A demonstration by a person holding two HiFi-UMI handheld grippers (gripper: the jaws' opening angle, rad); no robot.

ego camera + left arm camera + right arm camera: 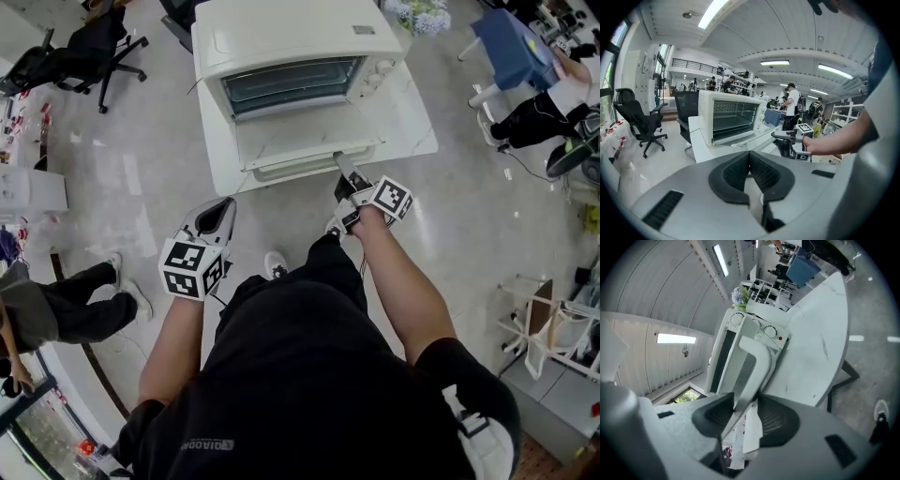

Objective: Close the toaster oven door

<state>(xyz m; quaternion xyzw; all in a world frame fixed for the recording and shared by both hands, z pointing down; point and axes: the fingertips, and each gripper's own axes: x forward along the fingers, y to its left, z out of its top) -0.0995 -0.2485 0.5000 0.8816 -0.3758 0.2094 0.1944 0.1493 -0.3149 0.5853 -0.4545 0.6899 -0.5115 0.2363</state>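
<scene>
The oven (pixel 291 42) sits on the white surface (pixel 412 122) with its door (pixel 300 139) dropped flat toward the person, and the right tongs (pixel 343 163) pinch the right end of its left-to-right handle (pixel 281 172), while the left tongs (pixel 223 208), closed on nothing, hang well back.

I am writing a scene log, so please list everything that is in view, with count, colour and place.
toaster oven: one, white, on the table, door open
door handle: one, white, held by the right gripper
table: one, white, under the oven
office chair: one, black, far left
flowers: one bunch, pale blue, table's far end
bystander: one, dark trousers, left edge
left gripper: one, grey, shut and empty, short of the table
right gripper: one, grey, shut on the door handle
</scene>
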